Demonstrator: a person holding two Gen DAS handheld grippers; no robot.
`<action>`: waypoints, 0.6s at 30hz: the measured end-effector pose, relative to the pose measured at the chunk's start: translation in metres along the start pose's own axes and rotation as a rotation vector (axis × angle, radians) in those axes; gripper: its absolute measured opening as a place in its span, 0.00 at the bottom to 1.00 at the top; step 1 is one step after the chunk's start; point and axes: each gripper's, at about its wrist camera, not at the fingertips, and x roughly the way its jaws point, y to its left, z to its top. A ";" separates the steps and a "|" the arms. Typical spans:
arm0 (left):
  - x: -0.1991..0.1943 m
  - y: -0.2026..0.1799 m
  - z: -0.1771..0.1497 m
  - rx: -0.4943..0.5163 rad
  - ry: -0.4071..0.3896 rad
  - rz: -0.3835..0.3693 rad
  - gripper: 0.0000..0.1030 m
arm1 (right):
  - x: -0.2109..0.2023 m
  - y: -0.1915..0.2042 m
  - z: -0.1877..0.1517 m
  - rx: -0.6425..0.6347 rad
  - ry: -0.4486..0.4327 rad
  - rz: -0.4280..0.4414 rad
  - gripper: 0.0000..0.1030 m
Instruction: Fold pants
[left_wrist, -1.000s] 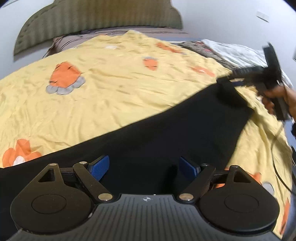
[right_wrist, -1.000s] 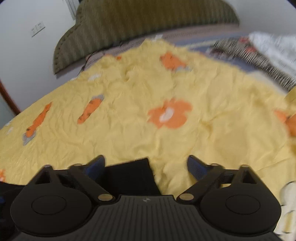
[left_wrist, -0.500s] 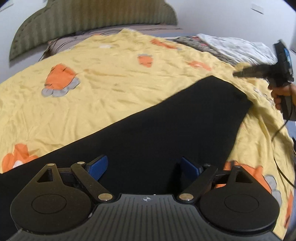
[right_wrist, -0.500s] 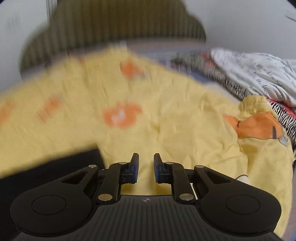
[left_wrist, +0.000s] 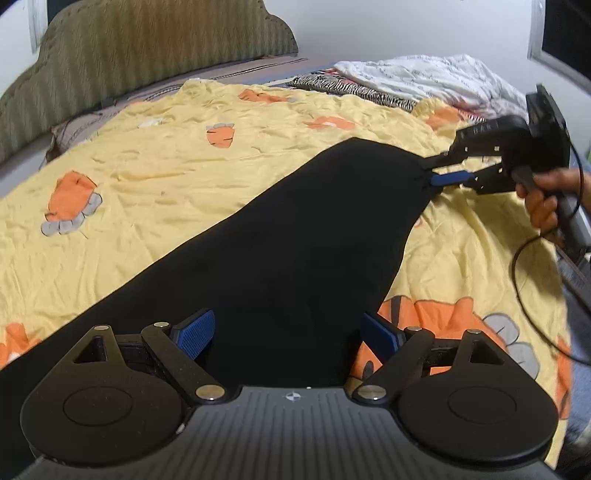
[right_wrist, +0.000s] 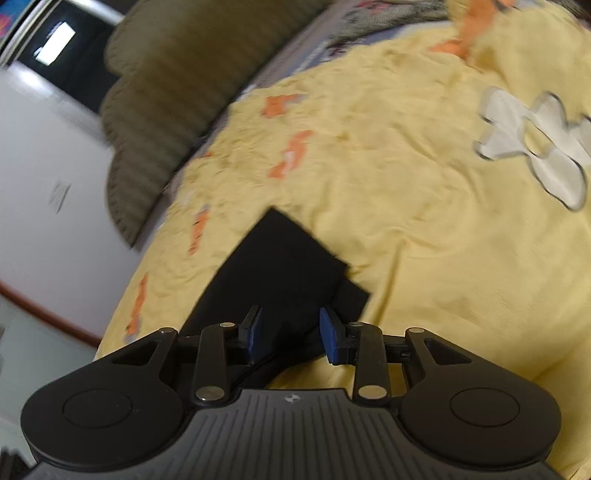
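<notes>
The black pants (left_wrist: 295, 236) lie flat on the yellow bedspread (left_wrist: 155, 173) with its orange carrot prints, stretched as a long dark band from the lower left of the left wrist view up to a leg end near the right edge of the bed. The left gripper (left_wrist: 286, 334) hangs low over the wide part of the fabric, its blue-padded fingers (left_wrist: 194, 332) spread far apart and holding nothing — the cloth lies beneath them, not between the pads.

At the far leg end the right gripper (left_wrist: 430, 175), held in the person's hand (left_wrist: 543, 203), meets the corner of the hem. Its fingers have just been opening after a closing; in the right wrist view they (right_wrist: 332, 338) stand partly spread with black cloth between and under them, and I cannot tell whether the pads press on it. That view is tilted and blurred, showing two stacked hem corners (right_wrist: 295, 258) offset from each other.

Behind the bedspread stand an olive ribbed headboard (left_wrist: 147, 40), a zebra-striped cloth (left_wrist: 347, 86) and a crumpled white sheet (left_wrist: 424, 74). A black cable (left_wrist: 524, 280) loops down from the right gripper's handle.
</notes>
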 end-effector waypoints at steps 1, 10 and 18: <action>0.000 -0.002 0.000 0.007 -0.001 0.008 0.86 | -0.002 -0.003 0.001 0.025 -0.012 0.011 0.31; 0.021 -0.012 0.001 -0.026 0.052 -0.098 0.83 | 0.013 0.002 0.007 -0.010 -0.099 0.043 0.05; 0.018 -0.016 -0.003 0.006 0.047 -0.104 0.85 | -0.002 0.012 0.001 -0.150 -0.045 -0.145 0.19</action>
